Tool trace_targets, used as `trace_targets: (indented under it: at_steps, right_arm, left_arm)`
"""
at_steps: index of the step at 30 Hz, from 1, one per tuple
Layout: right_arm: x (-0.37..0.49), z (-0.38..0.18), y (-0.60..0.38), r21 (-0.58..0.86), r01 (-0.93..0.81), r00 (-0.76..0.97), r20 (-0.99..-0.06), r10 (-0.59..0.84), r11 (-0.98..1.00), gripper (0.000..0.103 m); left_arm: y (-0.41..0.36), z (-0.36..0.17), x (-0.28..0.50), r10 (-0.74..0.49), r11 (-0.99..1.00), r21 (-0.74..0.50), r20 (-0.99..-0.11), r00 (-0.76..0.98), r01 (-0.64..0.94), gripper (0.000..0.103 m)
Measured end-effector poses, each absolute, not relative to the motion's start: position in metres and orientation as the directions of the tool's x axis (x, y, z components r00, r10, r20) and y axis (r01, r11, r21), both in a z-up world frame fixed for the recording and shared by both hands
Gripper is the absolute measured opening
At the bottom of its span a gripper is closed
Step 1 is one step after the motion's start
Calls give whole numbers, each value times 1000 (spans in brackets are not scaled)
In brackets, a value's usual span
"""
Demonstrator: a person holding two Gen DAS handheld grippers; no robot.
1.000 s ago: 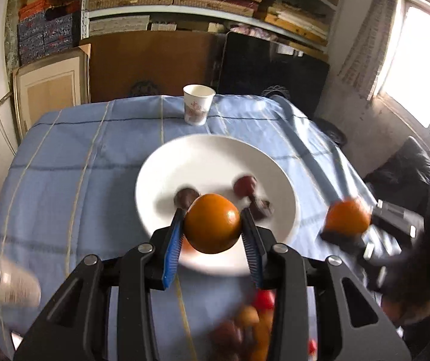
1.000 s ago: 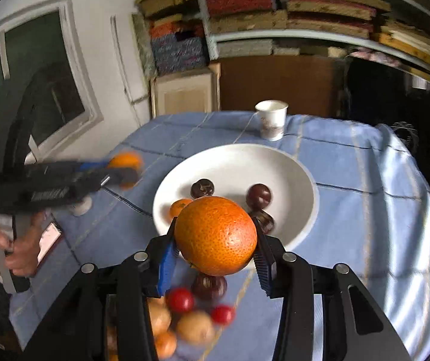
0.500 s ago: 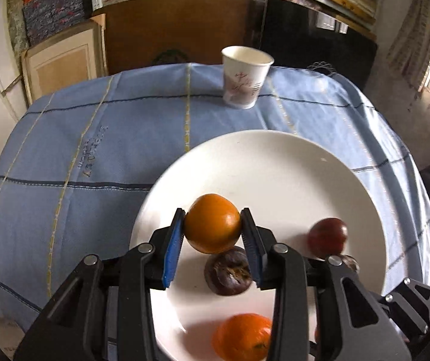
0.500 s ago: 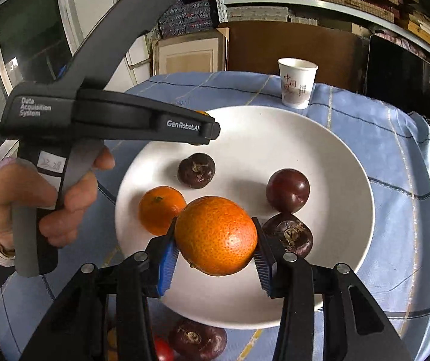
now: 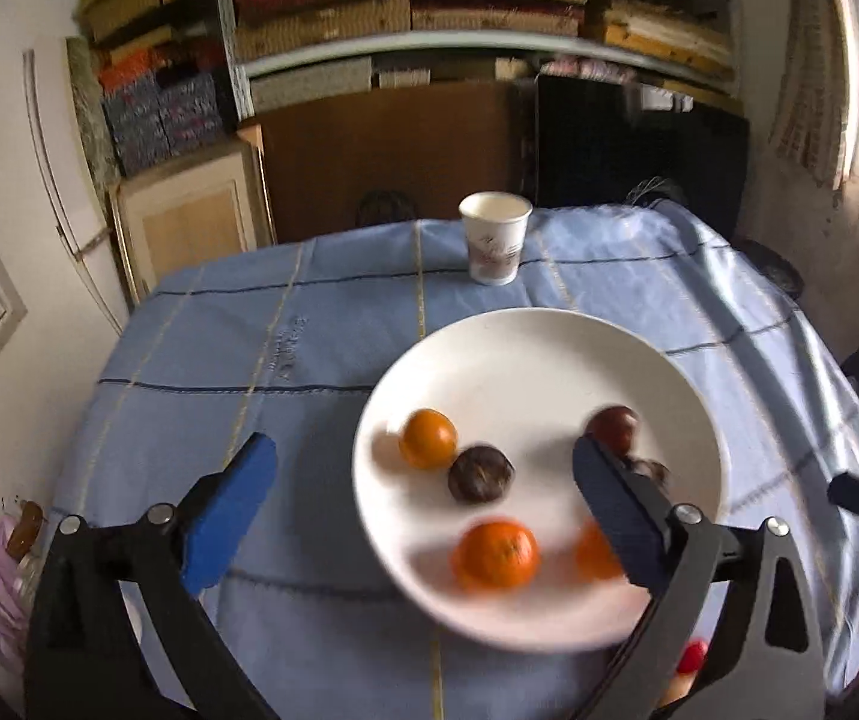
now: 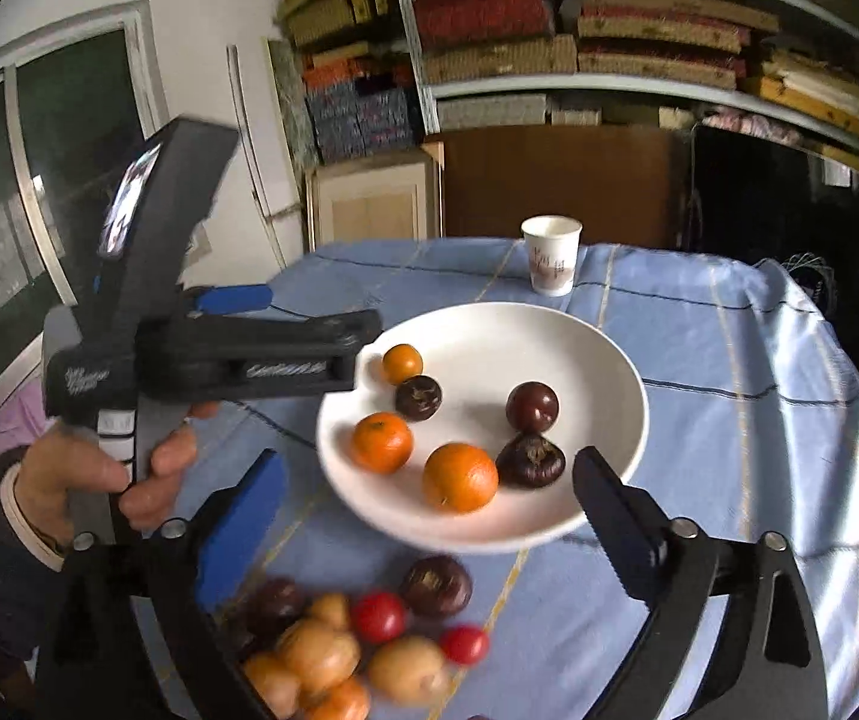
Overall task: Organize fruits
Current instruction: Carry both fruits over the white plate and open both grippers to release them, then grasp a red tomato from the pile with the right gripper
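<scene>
A white plate [image 5: 525, 324] [image 6: 489, 315] on the blue checked cloth holds three oranges and three dark purple fruits. The small orange [image 5: 427, 438] lies at its left, and the big orange [image 6: 460, 476] near its front. My left gripper [image 5: 423, 504] hangs back above the plate's near left edge. Its jaws are opening wide with nothing between them. My right gripper [image 6: 429, 516] stands over the plate's front rim, jaws likewise opening and empty. The left gripper [image 6: 321, 311], held in a hand [image 6: 93, 474], shows at the plate's left.
A loose pile of fruit [image 6: 369, 642] lies on the cloth just in front of the plate: potatoes, small red ones, dark ones. A paper cup [image 5: 494, 246] [image 6: 551, 264] stands behind the plate. Shelves and boxes line the far wall.
Both grippers have let go of their oranges, which now lie on the plate. Both jaws have spread wide, and both grippers have drawn back from the plate.
</scene>
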State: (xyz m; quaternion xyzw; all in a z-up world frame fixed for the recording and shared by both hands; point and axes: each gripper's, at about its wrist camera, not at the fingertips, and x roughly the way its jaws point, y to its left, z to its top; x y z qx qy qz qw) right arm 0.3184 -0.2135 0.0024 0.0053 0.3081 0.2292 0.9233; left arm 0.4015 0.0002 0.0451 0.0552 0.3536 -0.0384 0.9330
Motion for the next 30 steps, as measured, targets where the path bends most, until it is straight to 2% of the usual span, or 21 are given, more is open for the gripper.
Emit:
trace_targets:
  at_steps: [6,11,15,17,19,21,26,30]
  right_arm:
    - [256,5,-232,133,-379,759,-521,390,916,99]
    - [225,-36,-250,296,-393,636,-596,490,870,99]
    - [183,-59,-243,180,-382,673,-618,406,907,98]
    - [175,-68,-234,114,-395,670,-643,370,912,88]
    - [173,-77,-225,77,-431,643,-673,366,899,67]
    - [178,-84,-221,82,-451,609,-700,374,889,52]
    - [189,-90,-208,68,-493,572,-726,382,868,48]
    - [196,-96,-201,44,-496,553,-754,355,867,44]
  left_arm:
    - [22,51,305,-121,991,-34,-633,765,129,98]
    - [41,33,228,-111,994,-57,-596,795,96,98]
    - [49,8,179,-97,993,-5,-585,805,116,98]
    - [50,-8,163,-103,990,16,-615,782,143,98]
    - [51,-19,153,-133,985,0,-634,762,172,98]
    - [52,-29,145,-160,982,-26,-648,745,188,98]
    - [60,-33,142,-229,972,-110,-638,735,207,98]
    - [66,-35,144,-235,972,-138,-643,729,192,98]
